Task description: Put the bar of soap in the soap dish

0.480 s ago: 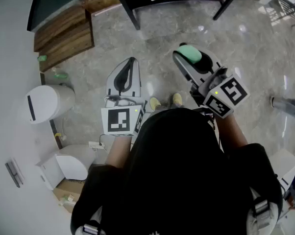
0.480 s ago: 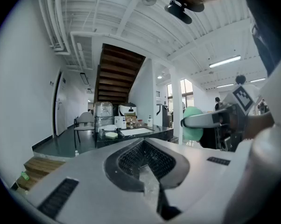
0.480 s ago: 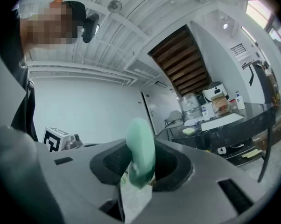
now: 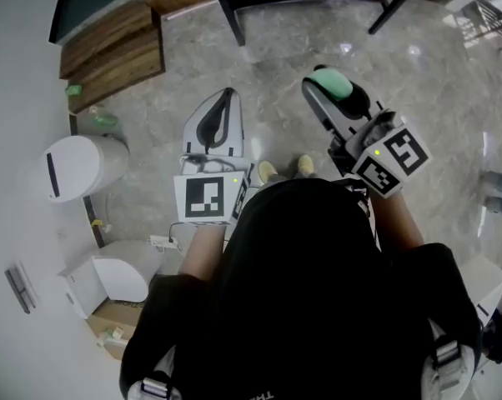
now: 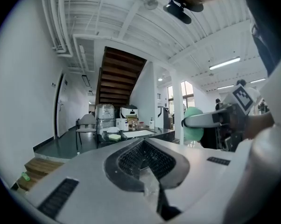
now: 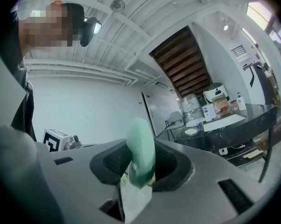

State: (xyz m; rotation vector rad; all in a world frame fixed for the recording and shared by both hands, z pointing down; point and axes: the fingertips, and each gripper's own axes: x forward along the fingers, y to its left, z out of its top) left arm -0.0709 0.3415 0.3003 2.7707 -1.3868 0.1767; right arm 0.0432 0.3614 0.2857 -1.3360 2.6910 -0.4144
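One bar of soap (image 6: 140,146), pale green and oval, stands on its edge between the jaws of the right gripper (image 6: 139,171). The jaws press on its two flat sides, so this gripper is clamped on the soap. The upper part of the bar sticks out above the jaw tips. In the head view I see the soap at the far end of the right gripper, held in the air above the grey stone floor (image 4: 276,65), not resting on anything.

Just to the left of the right gripper, and apart from it, is the left gripper (image 5: 149,174). Its two jaws are brought together and I find nothing between them. From its own view the soap appears to the right of its jaws, a little higher than them.

Far ahead of both grippers stands a dark table (image 6: 245,120) with bottles and boxes on it. A small yellow-green thing (image 6: 191,131) lies on this table, but it is too small for me to tell what it is. I cannot make out a soap dish with certainty in any view.

Beyond the table, wooden stairs (image 5: 118,76) go up. In the head view a white bin (image 4: 76,169) stands on the floor well to the left of the left gripper.
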